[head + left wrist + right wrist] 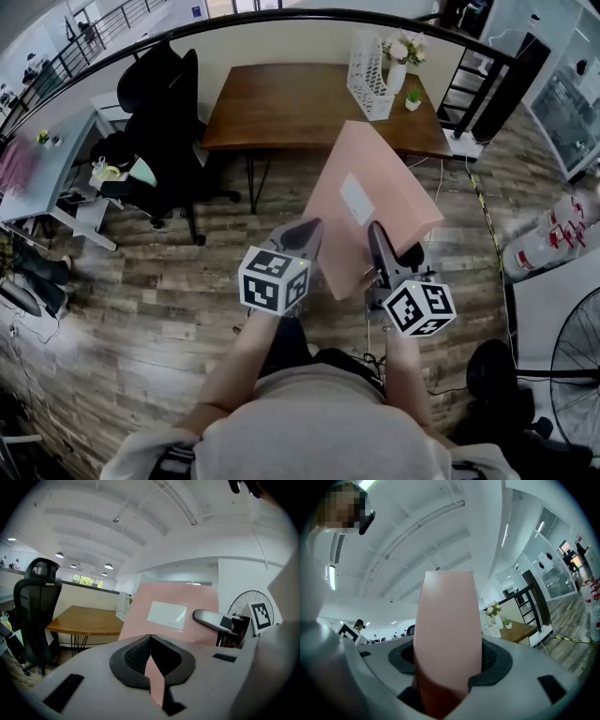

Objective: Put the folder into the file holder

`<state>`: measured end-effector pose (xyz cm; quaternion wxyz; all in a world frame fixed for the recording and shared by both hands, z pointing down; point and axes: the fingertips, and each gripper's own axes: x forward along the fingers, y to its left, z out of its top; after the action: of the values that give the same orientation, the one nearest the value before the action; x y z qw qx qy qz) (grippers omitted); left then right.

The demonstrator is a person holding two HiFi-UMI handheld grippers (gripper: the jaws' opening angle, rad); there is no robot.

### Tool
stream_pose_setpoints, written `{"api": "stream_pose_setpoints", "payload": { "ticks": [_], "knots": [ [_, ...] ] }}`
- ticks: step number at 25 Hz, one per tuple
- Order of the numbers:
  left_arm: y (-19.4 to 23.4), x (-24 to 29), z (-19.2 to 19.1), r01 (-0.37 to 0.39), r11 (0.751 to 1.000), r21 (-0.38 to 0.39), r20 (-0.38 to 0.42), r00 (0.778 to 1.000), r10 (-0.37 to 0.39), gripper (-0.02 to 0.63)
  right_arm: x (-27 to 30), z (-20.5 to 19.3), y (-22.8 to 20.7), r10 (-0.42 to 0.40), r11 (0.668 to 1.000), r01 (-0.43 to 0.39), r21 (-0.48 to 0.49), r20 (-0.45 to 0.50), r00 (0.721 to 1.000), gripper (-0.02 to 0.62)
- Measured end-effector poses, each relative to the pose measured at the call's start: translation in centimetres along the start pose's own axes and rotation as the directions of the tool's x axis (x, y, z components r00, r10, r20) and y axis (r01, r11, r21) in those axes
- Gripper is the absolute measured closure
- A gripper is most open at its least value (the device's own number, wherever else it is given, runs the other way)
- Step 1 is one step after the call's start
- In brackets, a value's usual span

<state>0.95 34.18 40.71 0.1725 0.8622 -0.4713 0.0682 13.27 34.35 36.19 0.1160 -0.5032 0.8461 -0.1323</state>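
The pink folder (pixel 375 202) is held up in the air in front of the person, over the wooden floor (pixel 169 309) and well short of the table (pixel 281 112); its broad face with the white label is turned up towards the person

The left tool (pixel 305 239) is pinched together on the folder's near left edge; in the left gripper view only a thin pink strip shows between its pads; the right tool (pixel 380 244) is clamped on the near right part, its jaws standing wide with a broad pink surface filling the gap from pad to pad; I take that for a thicker part, perhaps the spine, though I cannot tell

The white mesh file holder (pixel 368 75) stands on the far right of the table, just beside a vase of flowers (pixel 398 58); it is well apart from the folder

To my eye the folder is light and fairly stiff, a broad flat board that could sag or swing from a single corner; its cover looks smooth, so a loose pinch might slip; two grips along the near edge suit it; that leaves the far edge free to enter a slot once it is turned on edge; the holder looks light too, and a hard push might slide it
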Motion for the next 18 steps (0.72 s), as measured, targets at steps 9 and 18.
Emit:
{"api": "stream_pose_setpoints", "payload": {
  "ticks": [9, 18],
  "knots": [
    [4.8, 6.4, 3.2, 0.042, 0.999, -0.005, 0.012, 0.999, -0.042, 0.595, 7.3, 0.8, -3.2, -0.041, 0.999, 0.041, -0.028, 0.008, 0.999, 0.305],
    [11.6, 13.2, 8.6, 0.094, 0.996, 0.000, 0.029, 0.995, -0.093, 0.595, 16.5, 2.8, -5.2, -0.092, 0.995, 0.094, -0.032, 0.068, 0.993, 0.305]
  ]
}}
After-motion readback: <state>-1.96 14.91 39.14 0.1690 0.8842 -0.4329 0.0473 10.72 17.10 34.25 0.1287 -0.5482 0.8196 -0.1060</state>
